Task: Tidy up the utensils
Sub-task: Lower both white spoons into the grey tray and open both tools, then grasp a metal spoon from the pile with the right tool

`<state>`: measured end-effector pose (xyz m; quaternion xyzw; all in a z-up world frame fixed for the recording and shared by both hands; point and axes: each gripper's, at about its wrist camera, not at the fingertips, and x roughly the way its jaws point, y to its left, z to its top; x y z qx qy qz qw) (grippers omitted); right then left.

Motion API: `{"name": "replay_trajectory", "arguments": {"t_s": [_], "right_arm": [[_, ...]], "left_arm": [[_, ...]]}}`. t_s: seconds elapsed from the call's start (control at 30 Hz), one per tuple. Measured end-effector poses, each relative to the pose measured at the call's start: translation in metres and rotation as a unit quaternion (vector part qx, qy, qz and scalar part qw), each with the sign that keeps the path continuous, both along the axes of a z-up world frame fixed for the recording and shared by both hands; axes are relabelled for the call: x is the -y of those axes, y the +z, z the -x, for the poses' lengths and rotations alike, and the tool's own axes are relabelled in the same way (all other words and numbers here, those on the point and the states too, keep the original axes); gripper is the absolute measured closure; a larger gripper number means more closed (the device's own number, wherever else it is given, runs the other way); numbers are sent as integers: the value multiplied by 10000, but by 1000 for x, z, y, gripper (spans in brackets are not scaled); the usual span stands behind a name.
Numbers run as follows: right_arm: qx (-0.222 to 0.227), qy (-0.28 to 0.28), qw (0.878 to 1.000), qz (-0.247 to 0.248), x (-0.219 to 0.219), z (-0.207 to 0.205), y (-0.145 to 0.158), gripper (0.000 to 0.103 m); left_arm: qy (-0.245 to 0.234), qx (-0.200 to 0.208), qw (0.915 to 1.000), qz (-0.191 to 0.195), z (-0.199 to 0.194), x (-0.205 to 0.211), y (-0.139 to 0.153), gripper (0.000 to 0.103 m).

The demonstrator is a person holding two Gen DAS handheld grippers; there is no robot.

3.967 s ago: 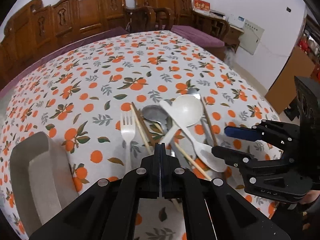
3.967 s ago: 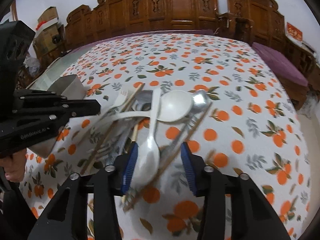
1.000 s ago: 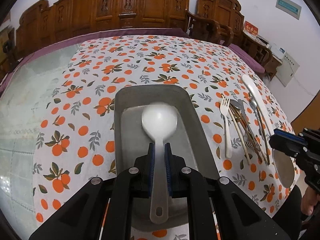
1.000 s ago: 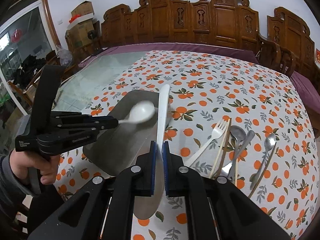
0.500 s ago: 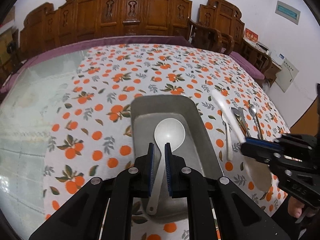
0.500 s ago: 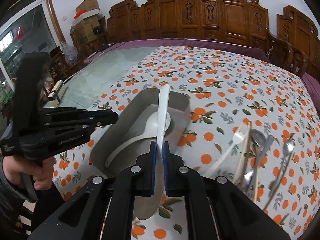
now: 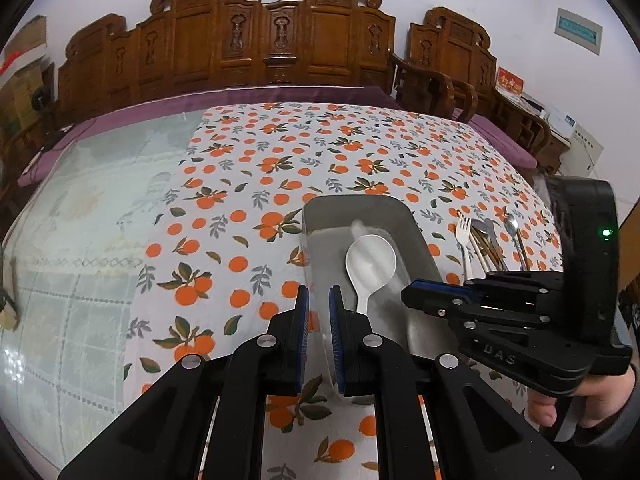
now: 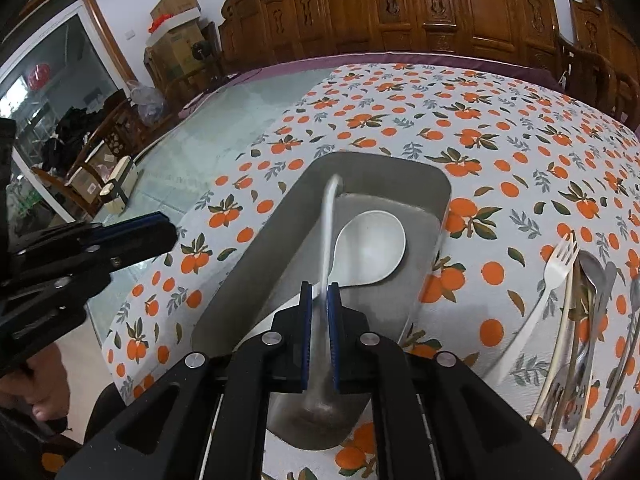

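**Pose.** The left tongs (image 7: 319,320) point steeply down over the orange-print tablecloth (image 7: 248,184), just to the left of the grey tray (image 7: 418,236). Their 2 blue pads stand almost together, with only a narrow slit between them and nothing in it. The right tongs (image 8: 319,320) also slant downward, over the near end of the tray. In the left wrist view they reach in from the right, and the person's right hand (image 7: 580,404) is wrapped around the grip below them. Their jaws have just been easing apart a little. The thin shaft of the white spoon (image 8: 329,232) stands between the pads, which are close against it.

**Task objects.**
- The white spoon runs forward from the right tongs along the tray. Its far end is at the tray's far wall. Its near end hangs below the pads and is blurred.
- 1 white ladle (image 8: 372,248) lies flat on the tray floor, just ahead and right of the right tongs. Its bowl faces up and its handle passes beneath the held spoon.
- Well to the right of the right tongs, outside the tray, lie a white fork (image 8: 556,272) and a loose heap of metal spoons and chopsticks (image 8: 592,320) on the cloth.
- The table (image 8: 224,140) shows bare glass to the left of the cloth.
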<state>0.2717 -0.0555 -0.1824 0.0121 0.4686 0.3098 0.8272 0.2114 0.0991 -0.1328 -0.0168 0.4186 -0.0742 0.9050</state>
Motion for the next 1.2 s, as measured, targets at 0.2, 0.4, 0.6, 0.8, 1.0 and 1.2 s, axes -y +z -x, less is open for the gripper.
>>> {"name": "replay_trajectory", "arguments": {"t_s": [0.2,0.4,0.6,0.8,1.0,1.2], "right_arm": [[180,-96,9997,-164,26,5,15,93],[532,-419,9977,-86,88,18,33,93],[574,-995,9933,146,162,18,22,93],[524,-1295,9899,258,199,12,-1,83],[400,-1239,9911,280,206,-10,-26,83],[276,-1019,9942,179,204,-27,-42,83]], "left_arm": [[-71,69,9999,13,6,14,4,94],[-266,154,9994,146,12,42,7,76],[-538,145,9982,223,12,79,4,75],[-717,101,9972,177,8,113,-4,74],[-837,-5,9965,60,2,135,-12,74],[-816,19,9967,-26,-8,145,-12,74]]}}
